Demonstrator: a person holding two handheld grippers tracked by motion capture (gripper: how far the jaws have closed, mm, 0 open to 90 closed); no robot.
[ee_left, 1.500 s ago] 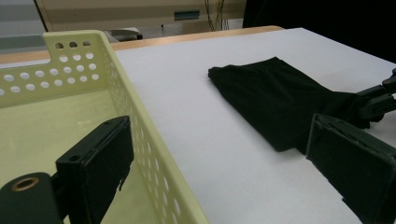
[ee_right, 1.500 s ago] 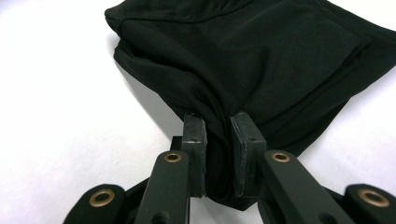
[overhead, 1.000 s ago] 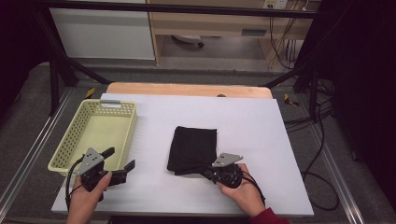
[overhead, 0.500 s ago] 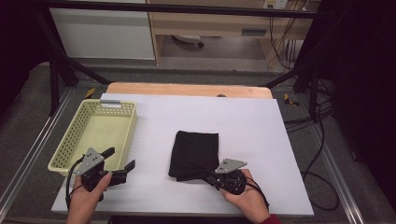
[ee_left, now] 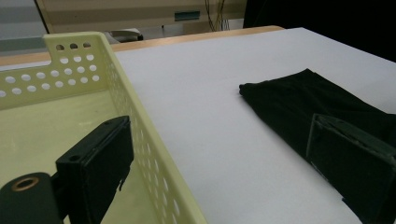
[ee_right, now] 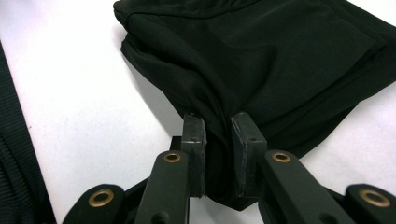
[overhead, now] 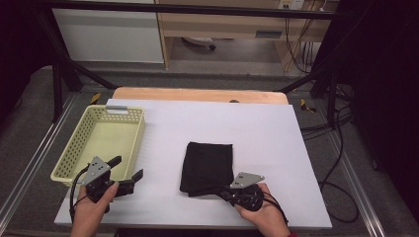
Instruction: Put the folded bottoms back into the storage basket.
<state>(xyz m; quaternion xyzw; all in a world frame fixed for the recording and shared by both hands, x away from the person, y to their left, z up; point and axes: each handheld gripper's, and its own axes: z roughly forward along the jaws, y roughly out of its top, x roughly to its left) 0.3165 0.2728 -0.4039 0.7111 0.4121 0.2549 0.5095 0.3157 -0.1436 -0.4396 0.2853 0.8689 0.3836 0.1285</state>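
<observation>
Your right claw point(ee_right: 217, 140) was clamped on the near edge of the black cloth point(overhead: 207, 165), with a pinch of fabric squeezed between the two pads. In the high view the cloth lay folded in the lower middle of the frame, flat on the white bench point(overhead: 257, 128), and your right hand point(overhead: 264, 217) sat at the bottom of the frame, just right of the cloth's near corner.

Your left claw point(overhead: 129, 174) was wide open and held nothing. It sat at the lower left of the frame, touching or almost touching the near corner of the yellow basket point(overhead: 66, 160). The basket looked empty, so it seemed the likely home for the cloth.

To do this step well, you needed to keep the squeeze firm. The pinch looked small and close to the edge, so the cloth could slip out if you pulled fast. A slow lift, straight up, would have helped the folds stay together. If the cloth began to sag open, your left claw could have taken the far side. Then you could have carried it over the basket wall, well clear of the rim.
</observation>
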